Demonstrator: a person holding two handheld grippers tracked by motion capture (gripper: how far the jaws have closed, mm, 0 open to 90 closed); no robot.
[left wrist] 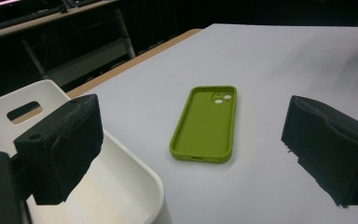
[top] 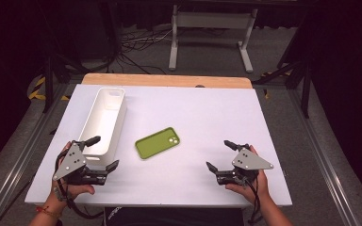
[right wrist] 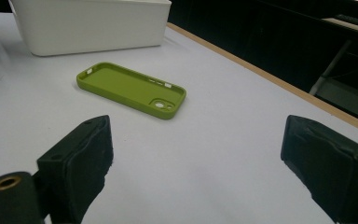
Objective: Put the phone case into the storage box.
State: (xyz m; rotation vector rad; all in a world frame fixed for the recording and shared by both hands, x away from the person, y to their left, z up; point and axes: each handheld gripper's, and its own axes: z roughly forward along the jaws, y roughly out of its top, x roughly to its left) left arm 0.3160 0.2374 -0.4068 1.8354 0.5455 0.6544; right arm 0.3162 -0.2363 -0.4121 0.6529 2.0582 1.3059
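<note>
Two tools wait at the near edge of a white tabletop, and nothing is held yet, so this looks like the opening step: an approach not yet begun.

Largest of the things on the tabletop is a long white bin, open-topped, lying lengthwise along the left side with a handle slot in its far end wall. It looks empty as far as the high view lets me see inside.

Next in size is a green phone case, lying flat with its hollow side up near the middle of the tabletop, just right of the bin's near end and apart from it. Its camera cut-out sits at the far right corner in the high view.

The left tool is held just at the bin's near end, its jaws spread wide with nothing between them; its own camera looks past the bin's rim straight at the case. The right tool sits well to the right of the case, jaws likewise spread and empty, with the case and bin ahead of it.

Judging from the layout, the likely job is to put the case into the bin. The next move calls for one tool to travel to the case and come down over its thin raised edge, since it lies flat and offers little to pinch.
</note>
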